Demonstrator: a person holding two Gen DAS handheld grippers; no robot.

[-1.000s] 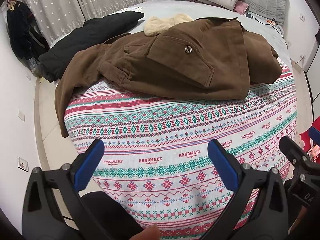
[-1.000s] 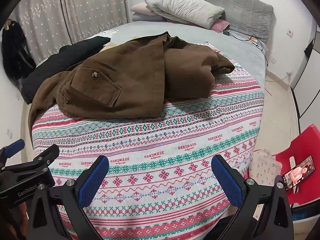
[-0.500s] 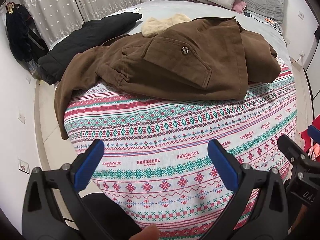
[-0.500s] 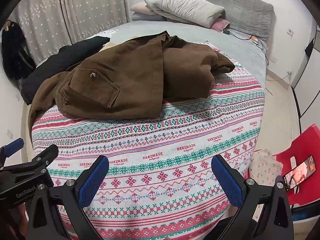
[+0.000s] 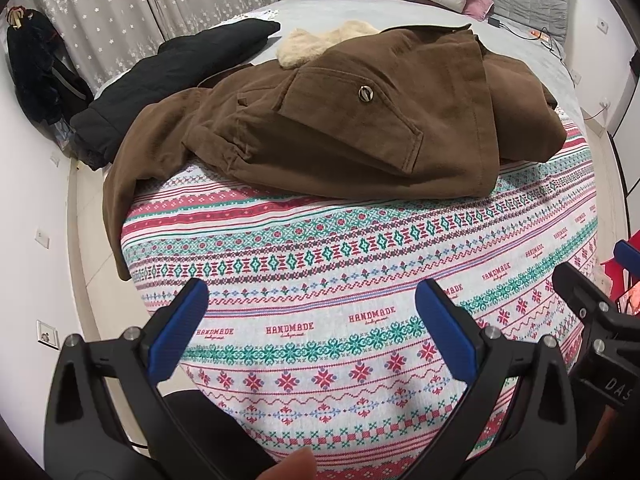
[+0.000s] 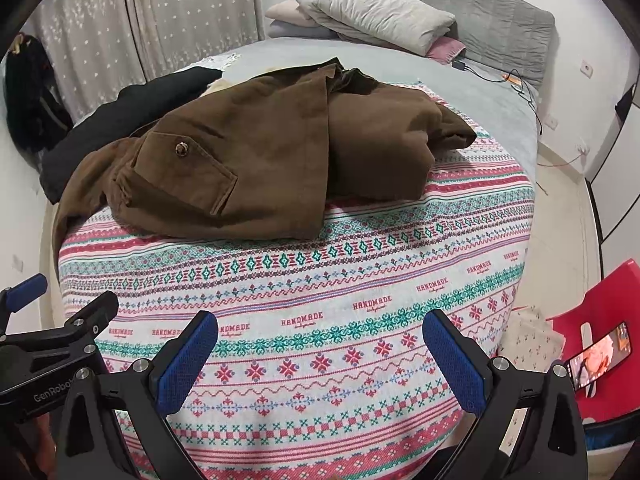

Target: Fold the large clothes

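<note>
Both claws hang over the near edge of the bed (image 5: 360, 360), jaws spread wide and empty: left claw (image 5: 312, 312), right claw (image 6: 320, 344). The brown jacket (image 5: 360, 128) lies rumpled across the patterned blanket (image 6: 320, 280), one sleeve (image 5: 116, 200) dangling off the left side. Looks like the approach stage; next, reach in and grab that loose sleeve or hem.

Left gripper (image 5: 312, 312) held over near edge of patterned blanket (image 5: 360, 264), jaws spread wide, nothing between them. Brown coat (image 5: 360, 132) lies crumpled farther back on blanket, one sleeve (image 5: 120, 200) hanging off left edge. Black jacket (image 5: 168, 80) beyond it, far left. Right gripper (image 5: 592, 312) partly visible at right edge.
</note>
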